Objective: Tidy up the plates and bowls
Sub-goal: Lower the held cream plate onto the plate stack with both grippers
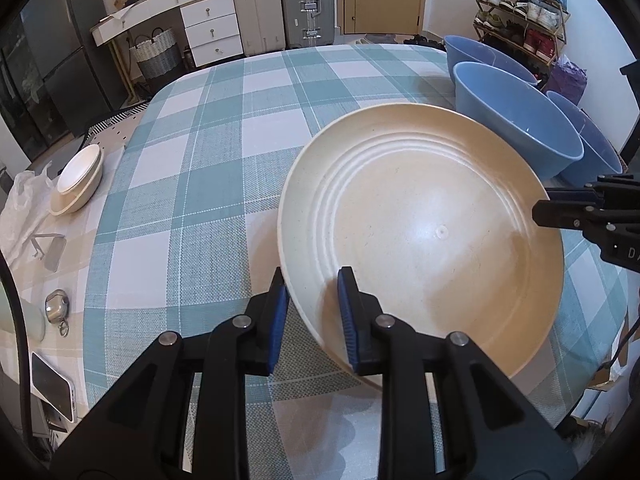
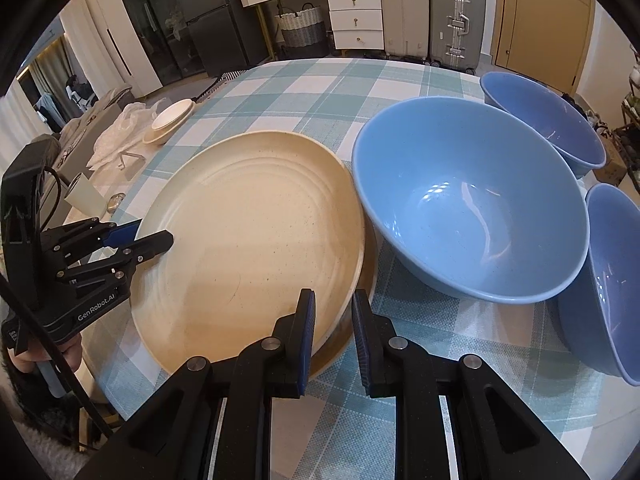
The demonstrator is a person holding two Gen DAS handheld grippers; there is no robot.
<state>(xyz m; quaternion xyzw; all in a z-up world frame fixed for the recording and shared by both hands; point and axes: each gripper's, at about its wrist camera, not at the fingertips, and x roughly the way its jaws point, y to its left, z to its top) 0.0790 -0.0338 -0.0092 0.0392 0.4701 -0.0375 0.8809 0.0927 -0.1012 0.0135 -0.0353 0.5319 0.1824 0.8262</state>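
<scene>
Left wrist view close over the cream plate (image 1: 420, 240), facing steeply down toward 12 o'clock, right wrist view equally close from the plate's opposite rim, blue bowls (image 2: 472, 208) at 2 o'clock, both sharing plate, checked tablecloth (image 1: 208, 184), suitcases (image 2: 458, 20)

Plate (image 1: 420, 232) cream, faint dark speckles, concentric ridge rings. Three bowls (image 2: 468, 204) solid blue. Cloth (image 1: 208, 184) on surface: teal/white check with thin white lines. Grippers (image 1: 312, 316) black, blue pads (image 1: 347, 320). Small dishes (image 1: 78, 180) at far edge white/cream. Suitcases (image 1: 306, 4): one grey, one beige. Door (image 2: 540, 20) tan.
</scene>
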